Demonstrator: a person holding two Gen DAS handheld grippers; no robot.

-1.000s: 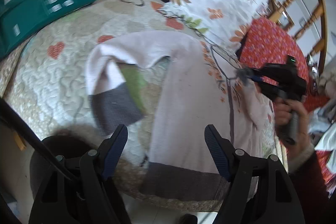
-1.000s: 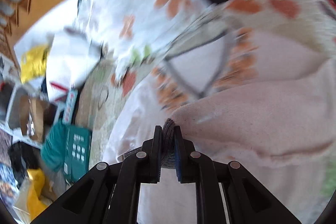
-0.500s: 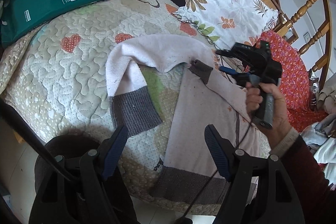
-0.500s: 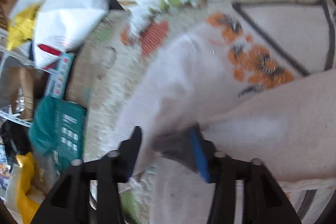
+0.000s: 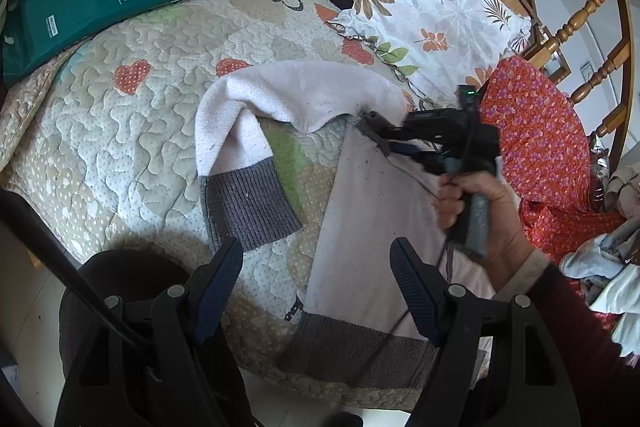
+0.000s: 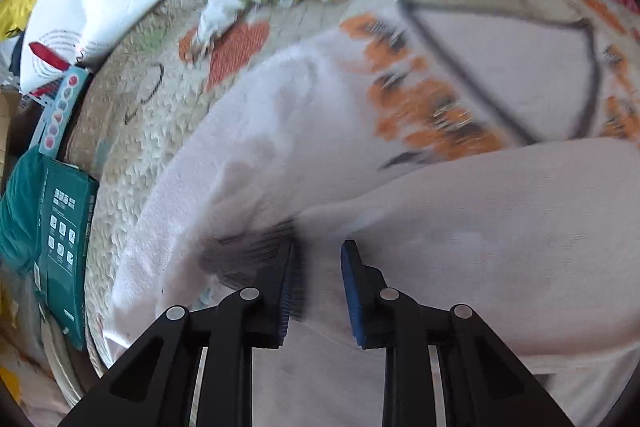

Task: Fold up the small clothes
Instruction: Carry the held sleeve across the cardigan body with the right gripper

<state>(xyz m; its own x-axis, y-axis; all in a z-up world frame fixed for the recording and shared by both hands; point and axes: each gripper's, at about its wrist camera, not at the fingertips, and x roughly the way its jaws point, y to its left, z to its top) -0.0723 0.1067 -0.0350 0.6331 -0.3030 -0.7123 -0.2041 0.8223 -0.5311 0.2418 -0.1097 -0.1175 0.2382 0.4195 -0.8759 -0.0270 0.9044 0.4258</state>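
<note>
Pink knit, grey ribbed trim: the small sweater (image 5: 372, 227) lies across the heart-print quilt (image 5: 132, 131) on the bed, hem hanging at the quilt's near edge, one sleeve (image 5: 240, 163) bent out to the side with its grey cuff (image 5: 248, 207) pointing back toward the hem. The other grey cuff (image 5: 370, 131) sits on the sweater body near the collar end, just at the tips of my right gripper (image 5: 382, 139). From the right wrist view that gripper (image 6: 318, 259) has its fingers closing with a narrow gap; the cuff (image 6: 244, 247) lies just outside the one finger, and only flat pink body shows between them, so I judge nothing is gripped. My left gripper (image 5: 316, 275) hangs over the hem with its fingers wide apart and empty. Step in hand, as I read it: set the folded-in sleeve flat. To do it well I would lift the right gripper straight off without snagging the knit, check the cuff lies inside the sweater's side edge, then take the outstretched sleeve by its cuff. Risk: knit drags easily and may undo the fold.
</note>
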